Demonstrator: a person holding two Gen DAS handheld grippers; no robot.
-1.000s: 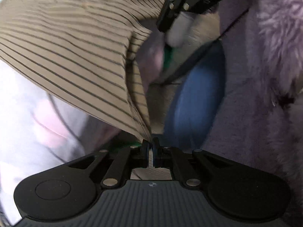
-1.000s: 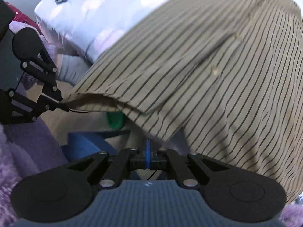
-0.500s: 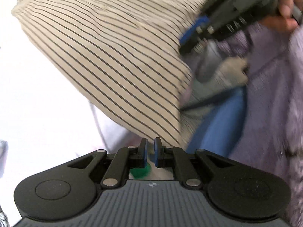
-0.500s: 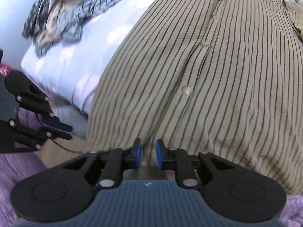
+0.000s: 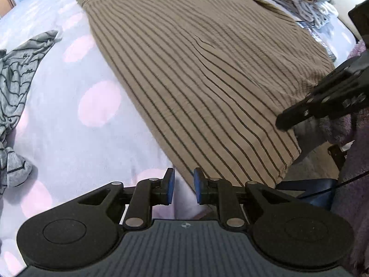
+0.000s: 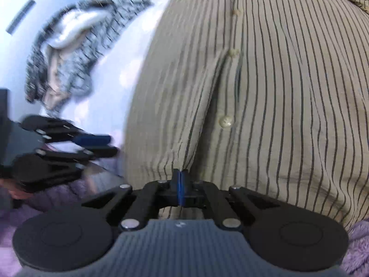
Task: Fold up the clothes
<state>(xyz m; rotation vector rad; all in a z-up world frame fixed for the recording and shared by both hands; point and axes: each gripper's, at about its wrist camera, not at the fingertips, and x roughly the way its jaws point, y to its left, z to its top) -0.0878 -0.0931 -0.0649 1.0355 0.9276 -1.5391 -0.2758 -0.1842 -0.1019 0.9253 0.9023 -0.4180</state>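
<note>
The tan button-up shirt with thin dark stripes (image 5: 207, 80) lies spread flat on the pale lilac bedsheet with pink dots (image 5: 76, 124), its hem at the bed's near edge. Left wrist view: the left gripper (image 5: 183, 185) sits just off the shirt's near-left corner, jaws apart and opening, blue pads (image 5: 170, 184) showing, nothing between them but sheet. Only this view shows the crumpled grey patterned garment (image 5: 13, 78) well left of the shirt, and a stack of grey folded laundry (image 5: 306, 7) beyond its far right corner. The right gripper (image 5: 280, 121) pokes in over the shirt's right edge.

Right wrist view, and here's what the other misses: the shirt's button placket, cream buttons (image 6: 226, 121) running up the front. The right gripper (image 6: 181, 176) is fully closed at the hem; whether cloth is pinched, I cannot tell. Left of the shirt, blurred, the left gripper (image 6: 103, 145) and a heap of grey-and-white checked clothes (image 6: 69, 46).
</note>
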